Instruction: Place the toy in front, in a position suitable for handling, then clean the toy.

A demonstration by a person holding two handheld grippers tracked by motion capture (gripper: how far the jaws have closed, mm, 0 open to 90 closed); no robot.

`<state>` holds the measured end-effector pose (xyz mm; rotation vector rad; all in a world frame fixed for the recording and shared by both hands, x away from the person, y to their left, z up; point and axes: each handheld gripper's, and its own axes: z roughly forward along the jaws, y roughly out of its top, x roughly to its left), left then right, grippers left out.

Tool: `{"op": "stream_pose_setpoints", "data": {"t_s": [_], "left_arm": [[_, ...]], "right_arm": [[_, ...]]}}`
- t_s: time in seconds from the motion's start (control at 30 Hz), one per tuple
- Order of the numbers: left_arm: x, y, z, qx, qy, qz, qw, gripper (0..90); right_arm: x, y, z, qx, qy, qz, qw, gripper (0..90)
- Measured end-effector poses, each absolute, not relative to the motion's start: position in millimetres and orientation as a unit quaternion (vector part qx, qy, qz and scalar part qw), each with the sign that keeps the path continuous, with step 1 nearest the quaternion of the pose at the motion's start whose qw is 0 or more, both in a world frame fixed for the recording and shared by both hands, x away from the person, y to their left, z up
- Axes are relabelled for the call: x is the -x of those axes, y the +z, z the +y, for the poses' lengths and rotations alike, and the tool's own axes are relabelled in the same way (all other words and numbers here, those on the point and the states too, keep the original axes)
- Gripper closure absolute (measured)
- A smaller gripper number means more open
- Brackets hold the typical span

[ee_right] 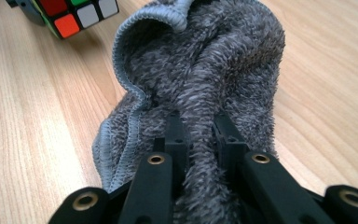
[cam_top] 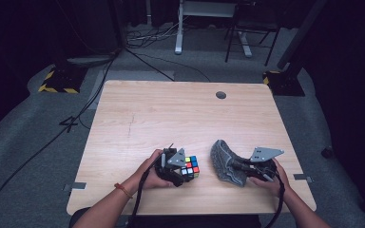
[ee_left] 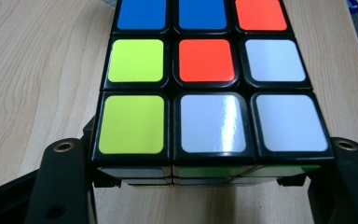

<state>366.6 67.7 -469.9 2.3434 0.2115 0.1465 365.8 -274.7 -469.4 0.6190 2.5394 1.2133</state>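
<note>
The cube (ee_left: 209,84) is framed in black, with a top face of blue, blue and red stickers in the far row, yellow, red and white in the middle, yellow, white and white nearest. The cloth (ee_right: 205,70) is mottled grey terry, edged in grey stitching. The surface (cam_top: 171,114) is pale wood grain.

I read this as a lab or recording studio: bare wooden counter (cam_top: 180,118) on grey carpet (cam_top: 24,142), black cables (cam_top: 76,114) trailing beyond the jaws, hazard-taped stand bases (cam_top: 57,81), dark surroundings.
</note>
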Motion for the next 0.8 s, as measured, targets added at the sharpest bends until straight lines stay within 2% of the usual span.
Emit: {"op": "stream_pose_setpoints", "data": {"t_s": [0.5, 0.8], "left_arm": [[-375, -460, 51, -0.924, 0.068, 0.062, 0.371, 33.7], [-377, -458, 43, -0.929, 0.076, 0.068, 0.356, 33.7]], "right_arm": [[-368, -438, -269, -0.195, 0.461, 0.855, 0.134, 79.1], [-367, -415, -237, -0.150, 0.472, 0.861, 0.119, 79.0]]}}
